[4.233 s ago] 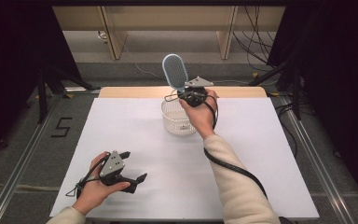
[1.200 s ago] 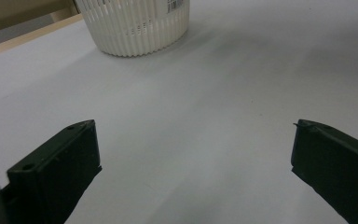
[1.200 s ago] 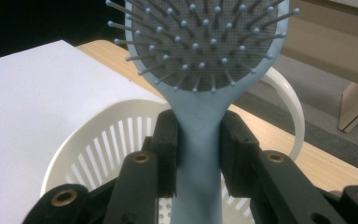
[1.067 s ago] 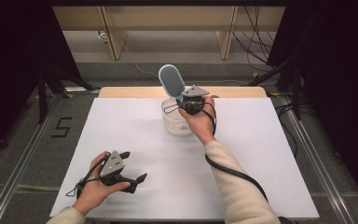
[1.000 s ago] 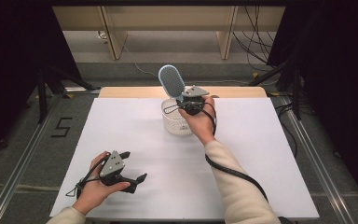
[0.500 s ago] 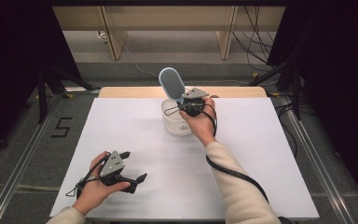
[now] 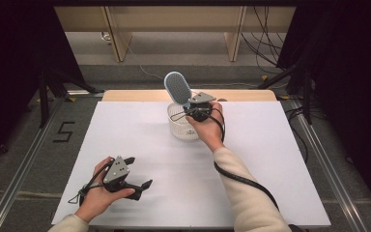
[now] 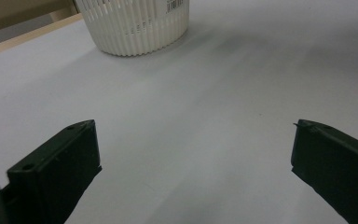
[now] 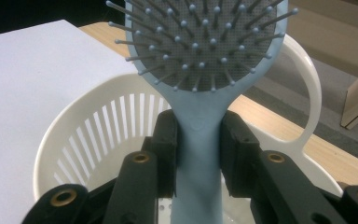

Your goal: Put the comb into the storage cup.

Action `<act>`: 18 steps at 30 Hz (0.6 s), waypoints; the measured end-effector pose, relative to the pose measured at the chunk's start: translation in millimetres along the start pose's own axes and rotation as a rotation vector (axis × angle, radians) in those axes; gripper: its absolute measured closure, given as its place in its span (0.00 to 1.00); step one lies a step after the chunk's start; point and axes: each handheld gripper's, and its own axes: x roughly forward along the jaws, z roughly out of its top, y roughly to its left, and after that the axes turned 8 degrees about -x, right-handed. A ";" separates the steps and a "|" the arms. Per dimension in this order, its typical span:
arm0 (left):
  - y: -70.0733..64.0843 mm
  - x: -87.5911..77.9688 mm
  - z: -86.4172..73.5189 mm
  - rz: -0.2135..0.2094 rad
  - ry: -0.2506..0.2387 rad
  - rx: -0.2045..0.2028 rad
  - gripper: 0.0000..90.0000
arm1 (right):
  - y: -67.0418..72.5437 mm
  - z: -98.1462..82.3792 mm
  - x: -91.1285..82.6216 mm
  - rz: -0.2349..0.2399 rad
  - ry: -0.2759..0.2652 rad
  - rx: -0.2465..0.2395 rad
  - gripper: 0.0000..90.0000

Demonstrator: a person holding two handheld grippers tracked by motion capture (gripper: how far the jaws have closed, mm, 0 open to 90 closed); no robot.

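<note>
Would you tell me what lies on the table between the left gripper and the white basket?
Nothing: in the high view only bare white table separates the left gripper from the white basket.

The desk carries a basket at its far middle, just in front of the rear edge. The right gripper sits directly above the basket. A hairbrush stands between its jaws, clamped at the neck, handle down inside the basket and head above the rim, tilted toward the left. The basket's handle rises behind the brush head. The left gripper rests on the desk at the near left corner, well apart from the basket, jaws spread and pointing toward it. Bare desk surface lies between them.
</note>
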 end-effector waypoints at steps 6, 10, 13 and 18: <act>0.1 -0.1 0.0 0.000 0.000 0.000 0.01 | -0.1 0.1 0.6 0.005 0.005 -0.004 0.78; 0.0 -0.1 0.0 0.000 0.000 0.001 0.01 | -0.2 0.1 0.7 0.010 0.006 -0.007 0.78; 0.1 -0.2 0.1 -0.001 0.000 0.002 0.01 | 0.2 -0.2 0.8 0.015 0.011 -0.011 0.77; -0.1 -0.1 0.0 -0.001 0.001 0.001 0.01 | -0.6 -0.2 -0.8 0.028 0.015 -0.009 0.75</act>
